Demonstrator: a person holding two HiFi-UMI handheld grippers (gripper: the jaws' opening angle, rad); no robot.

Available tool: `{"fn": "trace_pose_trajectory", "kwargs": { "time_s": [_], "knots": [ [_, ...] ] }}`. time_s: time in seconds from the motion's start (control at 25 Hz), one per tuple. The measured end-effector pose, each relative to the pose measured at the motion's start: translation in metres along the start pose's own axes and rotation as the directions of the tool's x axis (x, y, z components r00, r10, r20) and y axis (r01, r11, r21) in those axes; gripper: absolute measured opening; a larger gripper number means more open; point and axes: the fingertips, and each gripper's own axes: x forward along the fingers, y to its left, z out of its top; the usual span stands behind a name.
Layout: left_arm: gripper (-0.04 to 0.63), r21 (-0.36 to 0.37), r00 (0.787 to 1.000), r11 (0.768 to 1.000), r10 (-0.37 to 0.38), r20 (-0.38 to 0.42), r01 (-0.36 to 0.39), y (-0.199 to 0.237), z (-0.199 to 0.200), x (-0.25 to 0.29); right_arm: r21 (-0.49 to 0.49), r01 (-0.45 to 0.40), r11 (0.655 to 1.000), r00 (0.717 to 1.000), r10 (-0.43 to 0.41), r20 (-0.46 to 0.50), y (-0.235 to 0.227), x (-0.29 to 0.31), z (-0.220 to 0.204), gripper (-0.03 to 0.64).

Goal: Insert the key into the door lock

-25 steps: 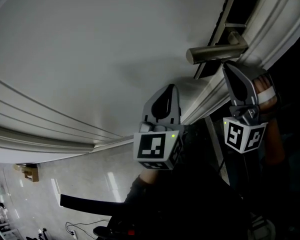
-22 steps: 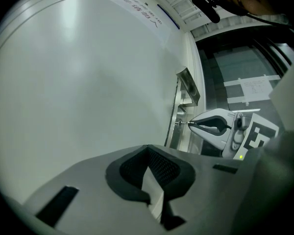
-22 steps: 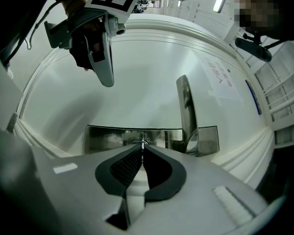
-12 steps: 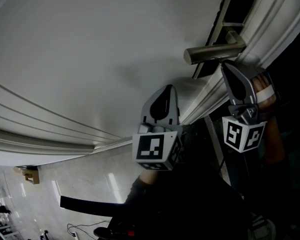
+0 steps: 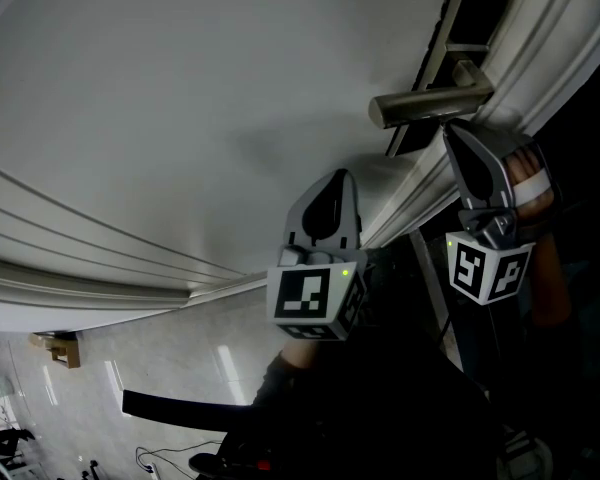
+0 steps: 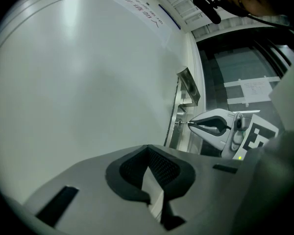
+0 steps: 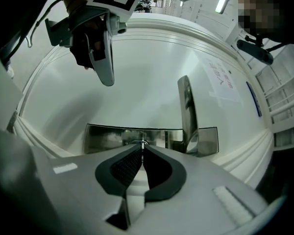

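**Clerk:** Largest item first.

**Observer:** The white door (image 5: pixel 180 98) fills the head view from 9 o'clock round to 1. Its steel lock plate (image 7: pixel 108 137) runs along the door edge. The lever handle (image 5: pixel 430 104) juts out at 1 o'clock.

**Clerk:** The tools?

**Observer:** The right gripper (image 5: pixel 452 138) is up directly under the handle with its nose at the plate. Its jaws are pressed together on the key (image 6: pixel 184 123), a thin metal sliver that shows only past the tips. In my judgement it is pinched that far forward so the blade can meet the lock (image 6: pixel 178 123) square-on. The tip appears to be at the keyhole.

**Clerk:** The left?

**Observer:** The left gripper (image 5: pixel 342 180) sits near centre, at 8 o'clock from the right one. It points at the bare door panel, apart from the plate, with its jaws closed on nothing. It reads as parked clear so that it does not crowd the lock.

**Clerk:** Anything not verified?

**Observer:** How deep the key sits. The right gripper's own jaw tips cover the keyhole in its view, and the left gripper view shows it too small to judge. The key's bow is buried between the pads. In the head view the plate is dark and partly blocked by the right gripper. The writing on the paper notice (image 7: pixel 220 77) is unreadable.
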Motion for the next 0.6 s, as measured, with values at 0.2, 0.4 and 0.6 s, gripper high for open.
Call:
{"fn": "trace_pose_trajectory", "kwargs": {
  "time_s": [0.2,0.4,0.6],
  "knots": [
    [0.000,-0.001,1.000,1.000,-0.004,-0.003,0.004,-0.0007,-0.0014,0.0003,-0.001,0.000,1.000,1.000,0.000,0.002,0.0000,0.0003,0.0004,0.012],
    [0.000,0.002,1.000,1.000,0.002,-0.005,-0.002,0.0006,0.0003,-0.0003,0.029,0.009,1.000,1.000,-0.008,-0.008,-0.0010,0.0004,0.0005,0.012],
    [0.000,-0.004,1.000,1.000,0.001,0.005,-0.001,0.0004,0.0010,0.0003,0.013,0.008,1.000,1.000,-0.008,-0.003,-0.0006,0.0002,0.0001,0.012]
  ]
}}
